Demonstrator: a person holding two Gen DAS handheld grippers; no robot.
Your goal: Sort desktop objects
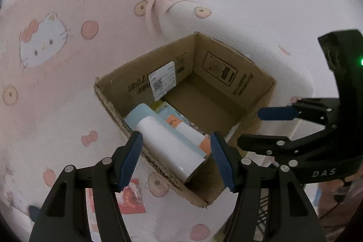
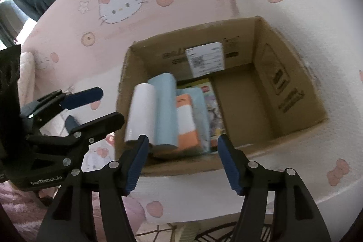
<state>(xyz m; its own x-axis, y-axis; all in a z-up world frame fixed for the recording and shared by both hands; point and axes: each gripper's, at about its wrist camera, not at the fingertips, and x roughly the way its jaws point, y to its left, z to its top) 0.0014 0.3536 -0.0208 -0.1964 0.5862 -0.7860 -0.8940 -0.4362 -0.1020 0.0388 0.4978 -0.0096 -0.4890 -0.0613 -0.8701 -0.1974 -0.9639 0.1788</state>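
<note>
Both the left tool (image 1: 176,158) and the right tool (image 2: 183,161) hang open and empty above the cardboard box (image 2: 295,92), where the white roll (image 2: 140,112) and blue roll (image 2: 164,110) lie at its left side. This drop-off step looks finished; next comes finding another loose item on the pink cloth (image 2: 68,33).

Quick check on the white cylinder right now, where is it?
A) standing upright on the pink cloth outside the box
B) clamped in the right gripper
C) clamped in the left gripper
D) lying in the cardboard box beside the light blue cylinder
D: the white cylinder lies on its side in the cardboard box next to the light blue cylinder; the left gripper and right gripper are both open with nothing between their fingers.
</note>
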